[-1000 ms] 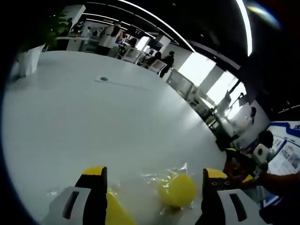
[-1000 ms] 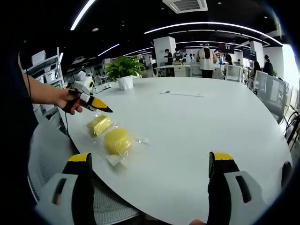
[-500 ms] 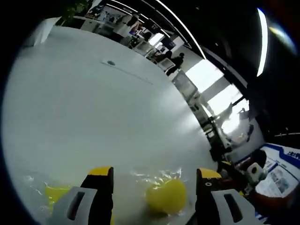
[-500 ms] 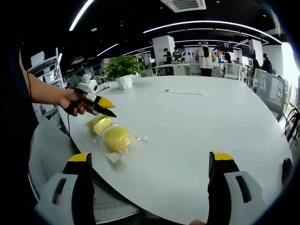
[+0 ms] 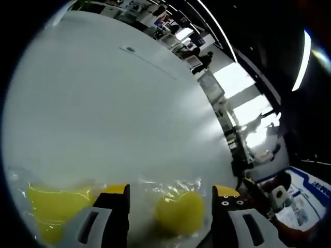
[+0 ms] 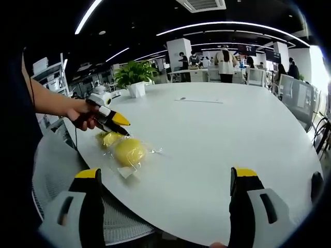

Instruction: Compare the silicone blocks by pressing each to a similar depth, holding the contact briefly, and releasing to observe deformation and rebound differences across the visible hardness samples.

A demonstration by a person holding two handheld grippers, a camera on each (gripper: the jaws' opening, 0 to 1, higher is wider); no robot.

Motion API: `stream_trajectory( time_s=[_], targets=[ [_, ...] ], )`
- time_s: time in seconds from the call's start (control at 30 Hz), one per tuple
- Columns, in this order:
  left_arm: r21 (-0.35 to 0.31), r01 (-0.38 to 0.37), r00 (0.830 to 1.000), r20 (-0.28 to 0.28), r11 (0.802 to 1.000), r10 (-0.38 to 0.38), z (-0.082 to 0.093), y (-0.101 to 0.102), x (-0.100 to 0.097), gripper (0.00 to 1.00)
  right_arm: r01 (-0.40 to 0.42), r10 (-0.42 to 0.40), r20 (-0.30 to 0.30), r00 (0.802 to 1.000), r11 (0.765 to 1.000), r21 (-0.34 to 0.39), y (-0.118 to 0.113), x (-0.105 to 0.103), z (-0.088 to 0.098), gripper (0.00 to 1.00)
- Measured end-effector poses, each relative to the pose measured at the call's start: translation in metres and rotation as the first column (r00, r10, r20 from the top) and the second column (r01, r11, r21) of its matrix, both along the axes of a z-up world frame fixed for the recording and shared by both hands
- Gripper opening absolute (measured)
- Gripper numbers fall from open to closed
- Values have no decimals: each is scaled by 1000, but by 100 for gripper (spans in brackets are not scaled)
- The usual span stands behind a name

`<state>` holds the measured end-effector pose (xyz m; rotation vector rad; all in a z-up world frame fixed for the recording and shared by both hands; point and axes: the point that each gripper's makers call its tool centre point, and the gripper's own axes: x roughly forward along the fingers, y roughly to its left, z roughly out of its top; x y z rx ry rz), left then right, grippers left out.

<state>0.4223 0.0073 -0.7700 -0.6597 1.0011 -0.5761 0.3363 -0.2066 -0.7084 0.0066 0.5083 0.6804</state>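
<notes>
We have the round block [image 5: 180,213] low in the middle of the left gripper view, sealed in a clear bag [image 5: 170,187] and sitting between our left gripper [image 5: 170,206]'s jaws, which stand apart with nothing in them. The second block [image 5: 50,205], squarer and also bagged, lies at lower left of that view, just beside the round one. From the right gripper view both blocks sit left of centre near the table [image 6: 217,139]'s near edge, with the left gripper hovering over the squarer one and a hand [image 6: 83,114] behind it. Our right gripper [image 6: 168,204] hangs well back at the bottom of its view, jaws wide apart, empty. What could go wrong? The slick bags may let a block skid under an off-centre press, and so close to the edge a sideways shove could send one off. Loose film could bunch under the tip and spoil the depth match. Writing: a blue-and-white board [image 5: 305,191] at lower right of the left gripper view carries print, too small to read; the bags show no label we can make out.
</notes>
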Motion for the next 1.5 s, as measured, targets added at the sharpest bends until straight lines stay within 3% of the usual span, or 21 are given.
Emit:
stream_trajectory(
  time_s=[0.27,0.33,0.53,0.63,0.87,1.23,1.5],
  targets=[
    [-38,-12,1000,-26,999,11,0,-5,3,53,-1,1,0,1000,1000,-4,0,-3,0,97],
    [-66,-16,997,-70,998,12,-1,-9,0,52,5,-5,-4,1000,1000,-3,-2,-4,-2,97],
    [-29,-28,997,-74,999,26,-10,-12,-2,45,5,-5,-12,1000,1000,-3,-1,-8,-3,97],
    [-15,-59,992,-115,998,57,-17,-12,-2,41,4,-4,-11,1000,1000,-1,0,-8,-3,97],
    [5,-107,983,-149,994,107,-24,-9,-2,29,7,-7,-13,1000,1000,-4,-2,-8,-3,97],
    [89,-50,996,-64,995,56,-28,-8,-3,15,12,-12,-22,1000,1000,-2,-5,-9,-5,97],
    [100,2,999,-34,995,1,-30,-19,-6,4,13,-13,-20,1000,1000,0,-4,-7,-5,97]
  ],
)
